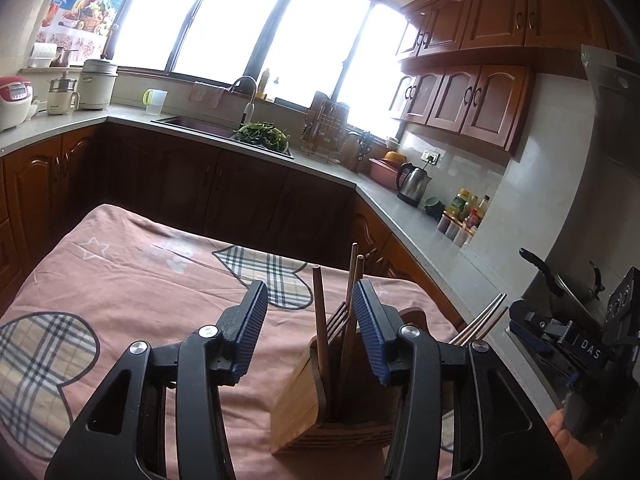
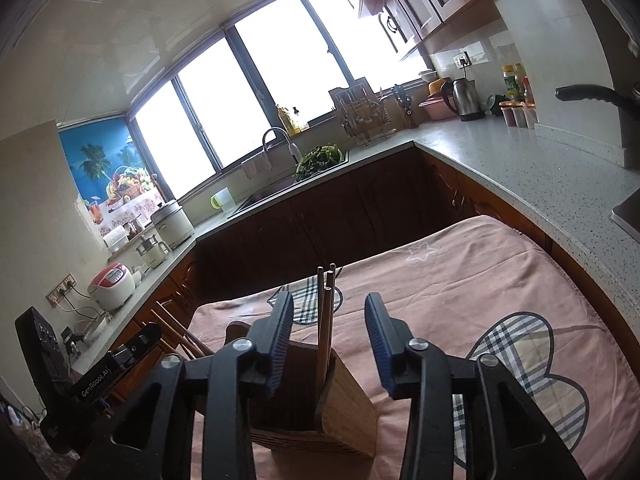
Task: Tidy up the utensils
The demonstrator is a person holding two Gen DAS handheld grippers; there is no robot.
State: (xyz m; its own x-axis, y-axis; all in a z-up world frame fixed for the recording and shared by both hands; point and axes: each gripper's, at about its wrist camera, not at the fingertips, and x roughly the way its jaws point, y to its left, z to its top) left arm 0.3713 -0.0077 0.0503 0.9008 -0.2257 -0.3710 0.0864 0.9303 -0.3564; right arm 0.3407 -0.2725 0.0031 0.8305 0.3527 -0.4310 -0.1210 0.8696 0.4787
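Observation:
A wooden utensil holder point(image 1: 304, 408) stands on a table covered with a pink cloth point(image 1: 132, 280). Brown chopsticks point(image 1: 320, 320) and a metal fork point(image 1: 338, 318) stick up out of it. More metal fork tines point(image 1: 480, 320) show beyond its right side. My left gripper point(image 1: 310, 312) is open and empty, just above the holder. In the right wrist view the holder point(image 2: 344, 412) with chopsticks point(image 2: 326, 320) sits below my right gripper point(image 2: 330, 332), which is open and empty. The right gripper's body point(image 1: 576, 344) shows at the left view's right edge.
An L-shaped grey counter point(image 1: 400, 204) runs behind and to the right of the table, with a sink point(image 1: 200, 124), greens point(image 1: 262, 134), a dish rack point(image 1: 326, 128), a kettle point(image 1: 414, 182), bottles point(image 1: 464, 212) and a rice cooker point(image 1: 12, 100). A pan handle point(image 2: 588, 94) juts out at right.

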